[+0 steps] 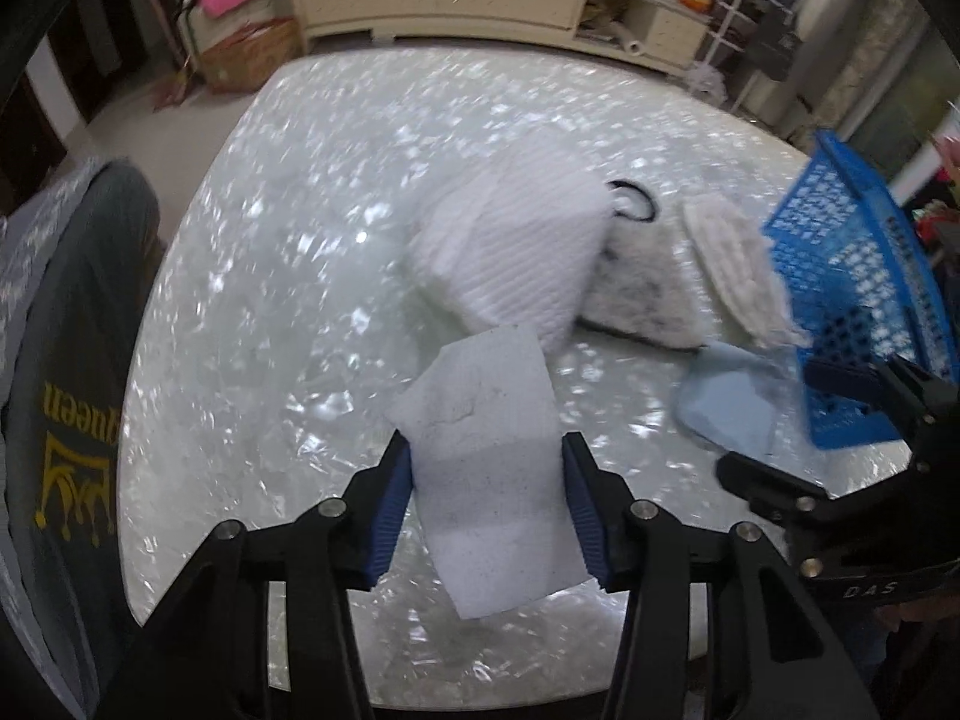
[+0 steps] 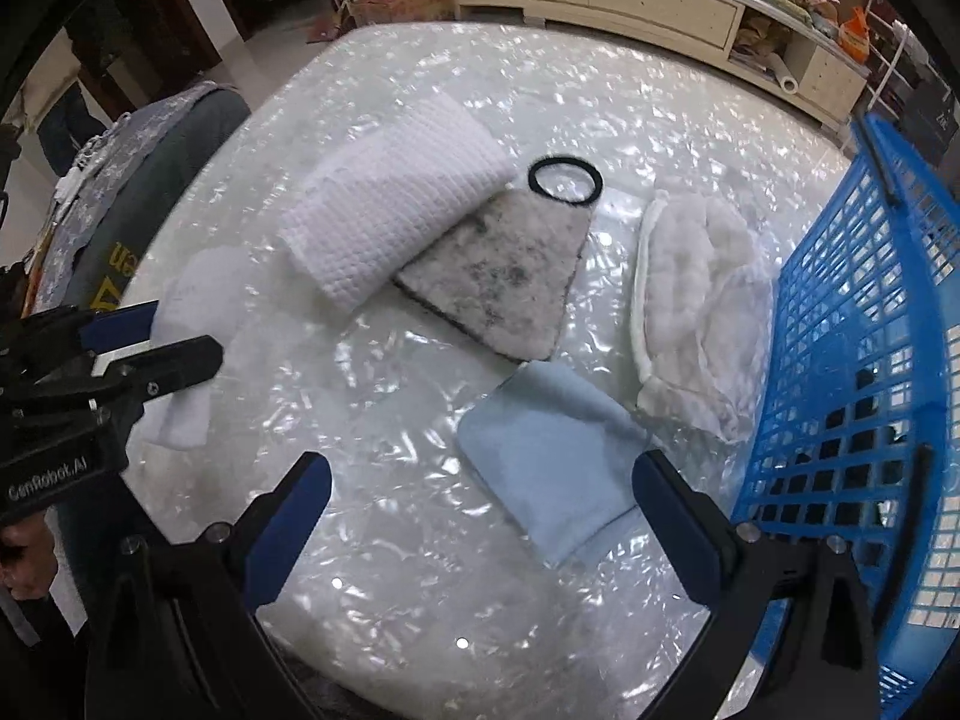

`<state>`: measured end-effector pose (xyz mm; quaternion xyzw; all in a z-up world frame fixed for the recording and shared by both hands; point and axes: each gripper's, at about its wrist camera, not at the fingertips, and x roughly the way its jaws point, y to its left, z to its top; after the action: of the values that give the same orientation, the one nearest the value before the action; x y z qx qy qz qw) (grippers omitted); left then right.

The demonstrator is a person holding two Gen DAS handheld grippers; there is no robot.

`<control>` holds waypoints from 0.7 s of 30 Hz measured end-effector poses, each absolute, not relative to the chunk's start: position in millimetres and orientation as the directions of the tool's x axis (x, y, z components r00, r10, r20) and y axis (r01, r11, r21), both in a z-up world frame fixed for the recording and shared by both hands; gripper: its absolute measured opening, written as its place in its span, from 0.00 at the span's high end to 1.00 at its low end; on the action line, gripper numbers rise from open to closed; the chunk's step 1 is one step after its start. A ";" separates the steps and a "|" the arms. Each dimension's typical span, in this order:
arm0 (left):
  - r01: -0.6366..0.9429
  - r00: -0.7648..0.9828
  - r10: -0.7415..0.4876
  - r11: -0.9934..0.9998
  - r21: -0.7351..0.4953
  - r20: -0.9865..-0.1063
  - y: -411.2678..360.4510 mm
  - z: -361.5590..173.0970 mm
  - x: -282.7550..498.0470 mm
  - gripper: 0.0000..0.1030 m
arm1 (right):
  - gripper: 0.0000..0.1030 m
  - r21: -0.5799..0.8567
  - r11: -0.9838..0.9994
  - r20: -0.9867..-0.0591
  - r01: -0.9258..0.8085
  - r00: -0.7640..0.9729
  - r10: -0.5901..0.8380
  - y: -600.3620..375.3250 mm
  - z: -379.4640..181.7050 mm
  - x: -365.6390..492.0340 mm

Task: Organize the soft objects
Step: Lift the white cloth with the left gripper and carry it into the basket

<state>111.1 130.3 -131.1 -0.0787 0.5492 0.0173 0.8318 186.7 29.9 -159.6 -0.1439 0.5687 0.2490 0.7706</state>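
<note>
Serves as the sorting area: one pearly surface (image 2: pixel 420 570), with every loose item spread across it. Keeps a blue basket (image 2: pixel 870 360) at the right edge, probably as the destination, close to the right gripper (image 2: pixel 483 468).

Lays a folded white waffle towel (image 2: pixel 390 198) over one corner of a grey speckled pad (image 2: pixel 510 276), so the towel probably has to go first. Places a fluffy white cloth (image 2: pixel 690 300) just beside the basket wall, and a light blue cloth (image 2: pixel 558 456) near it, partly between the right gripper's wide-spread, empty jaws; reads as a pick being lined up.

Clamps a white foam sheet (image 1: pixel 480 408) by its two side edges in the left gripper (image 1: pixel 487 450), jaws narrow and pads pressed on the foam, with the free end sticking out forward past the fingertips; appears clear of the surface, hence probably on its way to the basket. Rests a black hair tie (image 2: pixel 564 180) flat, touching the pad's far corner.

Hides the basket floor behind mesh: dark patches inside, not identifiable. Cannot tell whether the basket truly tilts or only bends with the lens. Cuts off a grey garment with yellow print (image 1: pixel 72 420) at the left border. Smears the towel and the basket with blur in the left wrist view. Conceals the foam sheet's underside.
</note>
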 end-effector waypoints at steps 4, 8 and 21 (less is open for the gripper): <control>-0.072 0.437 -0.056 0.993 -0.097 -0.898 125.8 -112.7 112.2 0.55 | 0.03 0.060 0.825 -0.938 -0.562 0.251 0.239 30.0 -138.8 178.2; -0.054 0.473 -0.037 0.996 -0.071 -0.880 120.4 -93.4 107.7 0.55 | 0.03 0.064 0.814 -0.922 -0.577 0.277 0.269 27.8 -116.0 169.4; 0.071 0.556 -0.074 0.997 -0.042 -0.828 73.0 -43.1 107.3 0.55 | 0.03 0.025 0.862 -0.870 -0.507 0.414 0.269 -31.4 -63.8 163.4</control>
<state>107.3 73.0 -43.1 -0.0017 0.4693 -0.0413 0.8821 163.4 -31.4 -63.8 -0.1220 0.4884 0.2332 0.8320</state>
